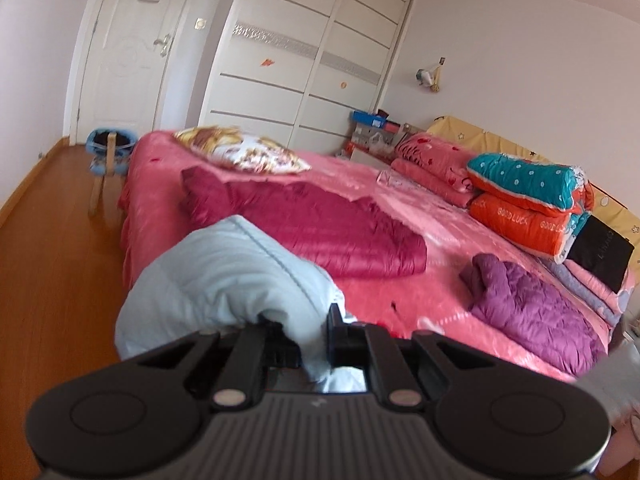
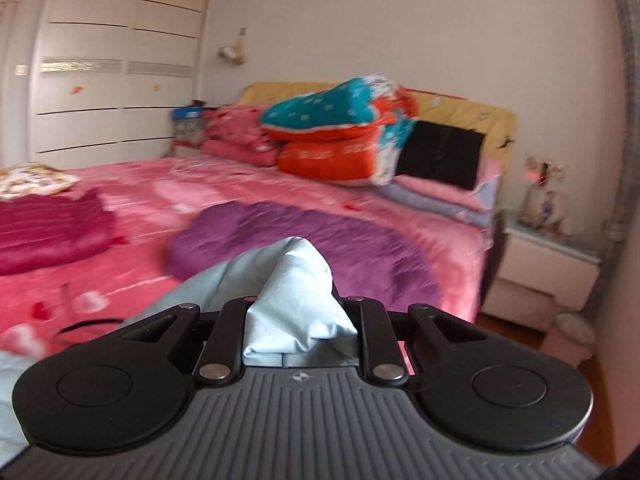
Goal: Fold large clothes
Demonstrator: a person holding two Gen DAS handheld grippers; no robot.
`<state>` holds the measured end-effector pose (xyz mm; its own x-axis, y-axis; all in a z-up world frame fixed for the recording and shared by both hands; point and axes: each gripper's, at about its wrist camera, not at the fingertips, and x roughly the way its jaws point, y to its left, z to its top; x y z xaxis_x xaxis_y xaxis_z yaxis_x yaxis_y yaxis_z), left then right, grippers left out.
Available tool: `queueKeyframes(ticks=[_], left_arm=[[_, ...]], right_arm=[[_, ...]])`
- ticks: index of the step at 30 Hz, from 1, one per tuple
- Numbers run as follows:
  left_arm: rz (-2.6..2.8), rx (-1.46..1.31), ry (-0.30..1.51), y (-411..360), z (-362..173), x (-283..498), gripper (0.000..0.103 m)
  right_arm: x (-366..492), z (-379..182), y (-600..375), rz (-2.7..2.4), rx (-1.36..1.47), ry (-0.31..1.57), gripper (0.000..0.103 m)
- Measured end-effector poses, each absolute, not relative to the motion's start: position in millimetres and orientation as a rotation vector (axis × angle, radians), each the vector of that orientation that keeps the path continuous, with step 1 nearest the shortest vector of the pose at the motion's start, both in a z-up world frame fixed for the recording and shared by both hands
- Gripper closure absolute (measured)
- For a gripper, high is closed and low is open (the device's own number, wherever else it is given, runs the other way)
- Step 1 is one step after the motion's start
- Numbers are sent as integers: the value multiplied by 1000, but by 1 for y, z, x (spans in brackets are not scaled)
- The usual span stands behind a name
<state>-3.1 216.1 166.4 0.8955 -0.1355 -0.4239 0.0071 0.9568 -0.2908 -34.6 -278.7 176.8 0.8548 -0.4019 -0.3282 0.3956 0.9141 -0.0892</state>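
The left gripper (image 1: 306,340) is pinching a puffy, quilted pale-blue garment (image 1: 224,280), its jaws nearly closed on the cloth. The right gripper (image 2: 298,320) is clamping another bunched fold of it (image 2: 296,300), peaking away from the camera. The garment is hanging at the near edge of the pink bed (image 1: 400,216); its long axis is unclear.

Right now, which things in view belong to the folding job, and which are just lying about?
In the job: light blue garment, clamped by left gripper and right gripper; bed.
Lying about: crimson jacket, purple jacket, stacked quilts, patterned pillow, wardrobe.
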Motion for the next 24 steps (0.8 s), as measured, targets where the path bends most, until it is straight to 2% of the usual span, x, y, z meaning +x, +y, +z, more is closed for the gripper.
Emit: queueKeyframes(ticks=[15, 18, 23, 24], left_arm=[[-74, -263, 366, 144, 171, 122, 95], [-81, -219, 415, 123, 155, 156, 90], [-104, -119, 535, 97, 114, 180, 74], [-105, -117, 549, 97, 110, 179, 67]], right_arm=[[25, 153, -412, -774, -55, 374, 85], [33, 147, -432, -841, -52, 378, 85], [35, 129, -449, -937, -75, 415, 85], [33, 125, -450, -949, -66, 431, 85]])
